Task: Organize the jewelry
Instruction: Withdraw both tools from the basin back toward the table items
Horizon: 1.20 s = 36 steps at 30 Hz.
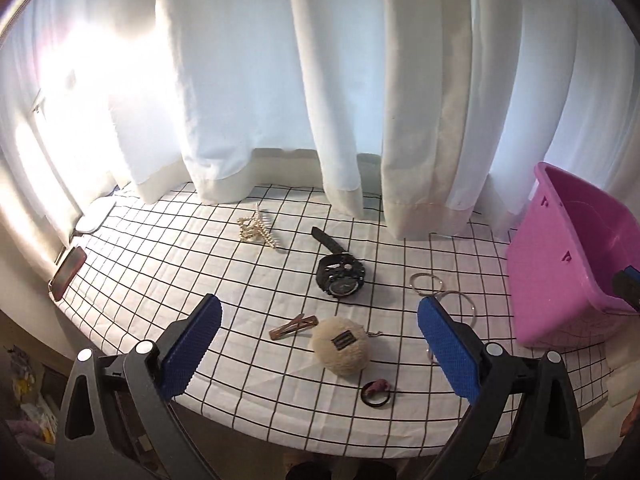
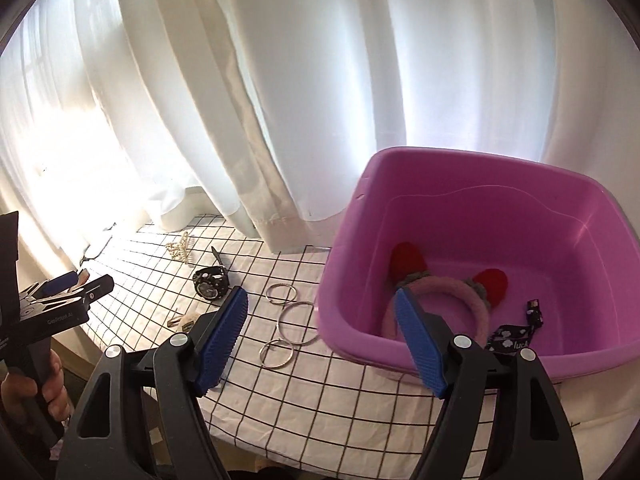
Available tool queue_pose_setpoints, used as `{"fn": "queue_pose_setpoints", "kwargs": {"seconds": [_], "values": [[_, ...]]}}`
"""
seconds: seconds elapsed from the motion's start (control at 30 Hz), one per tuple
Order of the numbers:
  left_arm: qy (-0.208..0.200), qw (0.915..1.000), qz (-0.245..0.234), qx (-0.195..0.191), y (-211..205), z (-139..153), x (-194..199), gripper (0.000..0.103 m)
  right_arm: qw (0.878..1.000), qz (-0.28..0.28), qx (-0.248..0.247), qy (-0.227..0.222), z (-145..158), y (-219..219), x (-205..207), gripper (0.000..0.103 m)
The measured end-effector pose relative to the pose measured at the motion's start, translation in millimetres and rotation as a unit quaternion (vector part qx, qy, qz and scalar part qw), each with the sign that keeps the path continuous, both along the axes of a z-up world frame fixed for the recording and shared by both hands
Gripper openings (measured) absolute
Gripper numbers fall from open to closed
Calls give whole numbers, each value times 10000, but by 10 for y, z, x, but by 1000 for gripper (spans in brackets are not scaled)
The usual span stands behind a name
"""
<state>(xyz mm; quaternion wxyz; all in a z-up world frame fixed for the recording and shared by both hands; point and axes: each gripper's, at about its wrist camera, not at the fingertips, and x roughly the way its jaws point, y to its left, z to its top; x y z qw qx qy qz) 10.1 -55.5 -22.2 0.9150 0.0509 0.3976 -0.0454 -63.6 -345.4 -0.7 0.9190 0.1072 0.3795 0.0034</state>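
Grippers both angled downward over a grid-patterned tablecloth (image 1: 168,264). Left gripper (image 1: 319,313) stands wide, nothing between its blue pads, poised above the loose items; a hand (image 2: 24,392) grips its handle at the far left of the right-wrist view. Right gripper (image 2: 322,307) is spread fairly wide and empty, straddling the near left wall of a pink tub (image 2: 360,344).

On the cloth, left to right: one pearl hair claw (image 1: 256,229), one brown hair clip (image 1: 294,325), one black watch (image 1: 339,277) lying face up, one cream pompom (image 1: 340,347) with a dark tag, one black ring (image 1: 375,395) with a pink bit on it, three silver hoops (image 2: 295,317) just beside the tub.

Inside the tub: one pink headband (image 2: 440,294) with two red ears, one black printed ribbon (image 2: 516,334).
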Motion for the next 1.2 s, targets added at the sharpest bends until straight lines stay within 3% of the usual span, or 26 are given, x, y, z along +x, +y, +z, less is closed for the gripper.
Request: {"fn": "queue_pose_setpoints", "kwargs": {"seconds": [0.17,0.43,0.83,1.2], "values": [[215,9998,-2,-9,526,-216,147,97,9996,-116,88,243,-102,525,40,75],[456,9979,-450,4,891,-661,403,97,9925,-783,125,930,-687,1004,20,75],[789,9921,-966,126,832,-1405,656,97,9805,-1312,203,1446,-1382,1179,164,75],[629,9930,-1003,-24,723,-1690,762,97,9762,-1540,171,1519,-1843,1077,296,75]]}}
